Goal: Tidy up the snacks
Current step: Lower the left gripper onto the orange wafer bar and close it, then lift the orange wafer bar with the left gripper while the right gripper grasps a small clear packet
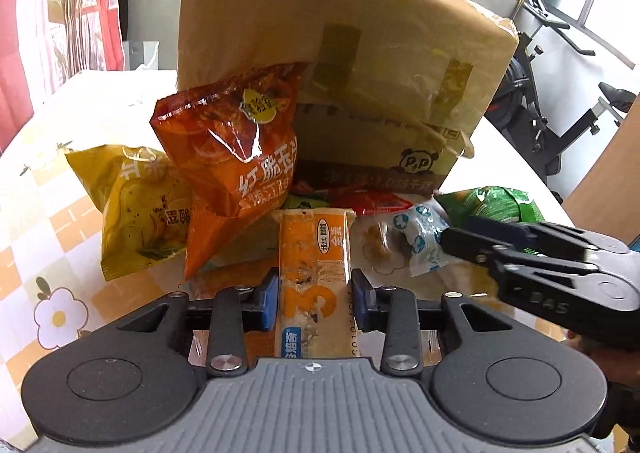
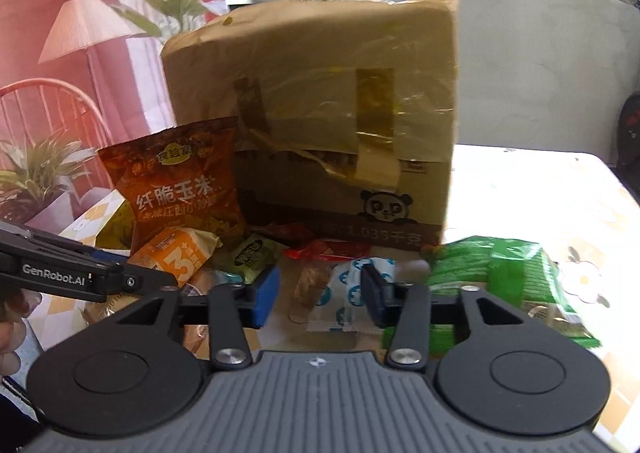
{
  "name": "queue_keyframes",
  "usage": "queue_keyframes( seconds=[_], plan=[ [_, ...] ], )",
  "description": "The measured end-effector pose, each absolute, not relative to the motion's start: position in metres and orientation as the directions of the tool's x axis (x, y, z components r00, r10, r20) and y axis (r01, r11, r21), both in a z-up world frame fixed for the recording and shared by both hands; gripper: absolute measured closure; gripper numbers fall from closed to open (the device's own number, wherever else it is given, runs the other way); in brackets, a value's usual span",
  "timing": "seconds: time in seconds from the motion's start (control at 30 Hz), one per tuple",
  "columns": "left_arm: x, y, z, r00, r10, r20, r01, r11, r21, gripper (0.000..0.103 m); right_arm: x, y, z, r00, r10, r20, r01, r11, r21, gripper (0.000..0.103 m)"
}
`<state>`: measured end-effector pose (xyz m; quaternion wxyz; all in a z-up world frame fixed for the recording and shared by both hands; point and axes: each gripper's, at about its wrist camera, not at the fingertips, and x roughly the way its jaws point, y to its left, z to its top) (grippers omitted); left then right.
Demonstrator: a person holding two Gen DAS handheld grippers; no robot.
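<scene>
A taped cardboard box stands on the table with snack packs piled at its front. My left gripper is shut on an orange cracker pack that lies lengthwise between its blue pads. An orange-red corn snack bag leans on the box, with a yellow chip bag to its left. My right gripper is open, its pads on either side of a white and blue wrapped snack. A green bag lies to the right. The box also fills the right wrist view.
The table has a checked cloth with flower prints. A red snack pack and a small green-white pack lie by the box. An exercise bike stands beyond the table. A chair and potted plants stand at the left.
</scene>
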<state>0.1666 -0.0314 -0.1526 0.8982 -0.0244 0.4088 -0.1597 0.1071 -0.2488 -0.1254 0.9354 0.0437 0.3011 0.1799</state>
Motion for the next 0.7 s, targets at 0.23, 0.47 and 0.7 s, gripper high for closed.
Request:
queue_keyframes(
  seconds=[0.23, 0.47, 0.7],
  plan=[
    [0.167, -0.025, -0.149, 0.638, -0.307, -0.706, 0.251, 0.95, -0.186, 0.065, 0.141, -0.231, -0.143, 0.681, 0.381, -0.625, -0.317, 0.923, 0.217, 0.079],
    [0.172, -0.013, -0.159, 0.602, -0.309, -0.736, 0.22, 0.951, -0.219, 0.065, 0.173, -0.218, -0.16, 0.631, 0.341, -0.696, -0.255, 0.939, 0.229, 0.078],
    [0.177, -0.012, -0.166, 0.568, -0.316, -0.76, 0.216, 0.948, -0.234, 0.065, 0.175, -0.211, -0.164, 0.637, 0.314, -0.704, -0.271, 0.946, 0.176, 0.078]
  ],
)
